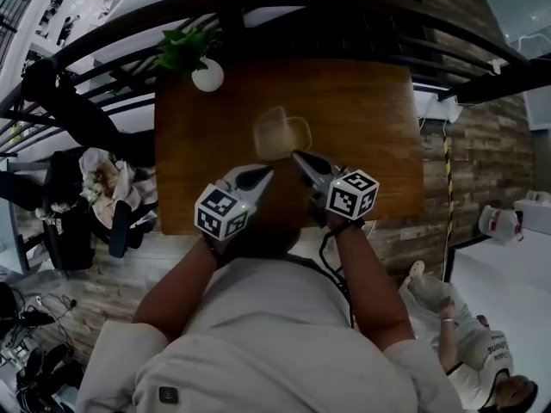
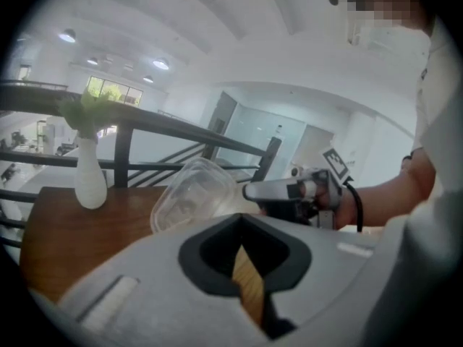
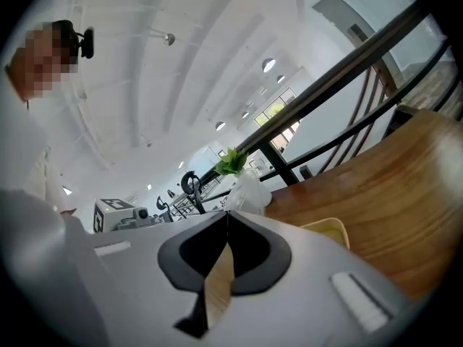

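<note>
From the head view, the left tool point(image 1: 265, 173) and right tool point(image 1: 297, 156) point up the frame from its centre, over the near part of a brown wooden worktop point(image 1: 370, 119). A clear plastic container point(image 1: 280, 133) sits mid-frame just beyond their tips. The right tool's tip is at its near rim, and the left tool's tip lies just beside and below it, apart from the plastic. A white vase with green leaves point(image 1: 207, 77) stands in the worktop's upper left corner, hard against a dark metal railing point(image 1: 284, 24) that runs along the far edge. Bare wood lies open to the right of the container and behind it. The near edge of the worktop runs right under the two tools.

In the left gripper view, the left tool point(image 2: 242, 217) has its jaws together with nothing between them. Beyond them the clear plastic container point(image 2: 192, 201) stands tilted, one side raised off the wood, and the right tool point(image 2: 249, 191) meets its rim from the right of the frame. The vase stands well apart at the left.

In the right gripper view, the right tool point(image 3: 226, 214) has its jaws closed, with clear plastic right at the tips, so it seems to pinch the container's rim. A pale rounded rim point(image 3: 331, 230) shows low on the wood at the right; whether it belongs to the container is unclear. As things lie, one tool is on the container and the other is not.
</note>
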{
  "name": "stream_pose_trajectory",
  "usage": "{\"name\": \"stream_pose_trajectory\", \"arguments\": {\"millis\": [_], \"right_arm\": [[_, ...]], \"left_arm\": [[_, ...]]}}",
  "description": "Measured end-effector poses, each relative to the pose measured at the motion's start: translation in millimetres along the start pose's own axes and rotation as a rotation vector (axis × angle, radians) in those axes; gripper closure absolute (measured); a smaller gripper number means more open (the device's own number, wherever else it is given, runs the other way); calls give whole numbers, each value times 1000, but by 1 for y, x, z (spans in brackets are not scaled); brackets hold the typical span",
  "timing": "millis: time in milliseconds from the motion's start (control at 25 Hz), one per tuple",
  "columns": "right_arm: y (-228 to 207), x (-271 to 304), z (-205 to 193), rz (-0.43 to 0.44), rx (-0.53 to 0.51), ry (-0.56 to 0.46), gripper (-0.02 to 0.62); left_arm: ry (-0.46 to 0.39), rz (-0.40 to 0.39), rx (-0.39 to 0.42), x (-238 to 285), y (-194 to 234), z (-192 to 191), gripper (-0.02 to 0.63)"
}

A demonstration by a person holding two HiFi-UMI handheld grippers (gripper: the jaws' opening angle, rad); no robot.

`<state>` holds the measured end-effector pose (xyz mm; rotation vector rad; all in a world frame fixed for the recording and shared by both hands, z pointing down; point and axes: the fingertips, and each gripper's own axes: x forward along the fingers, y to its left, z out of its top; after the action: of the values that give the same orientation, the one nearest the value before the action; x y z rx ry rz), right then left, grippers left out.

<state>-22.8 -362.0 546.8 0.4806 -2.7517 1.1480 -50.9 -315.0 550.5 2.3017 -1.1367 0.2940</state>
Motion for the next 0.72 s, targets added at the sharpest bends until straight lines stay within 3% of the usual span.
{"name": "stream_pose_trajectory", "arguments": {"millis": [320, 720], "right_arm": [[48, -28, 1, 9, -75, -25, 589], [96, -67, -25, 39, -172, -49, 589]], "left_arm": [[-81, 17, 48, -30, -28, 18, 603], [-147, 76, 85, -75, -68, 7, 603]]}}
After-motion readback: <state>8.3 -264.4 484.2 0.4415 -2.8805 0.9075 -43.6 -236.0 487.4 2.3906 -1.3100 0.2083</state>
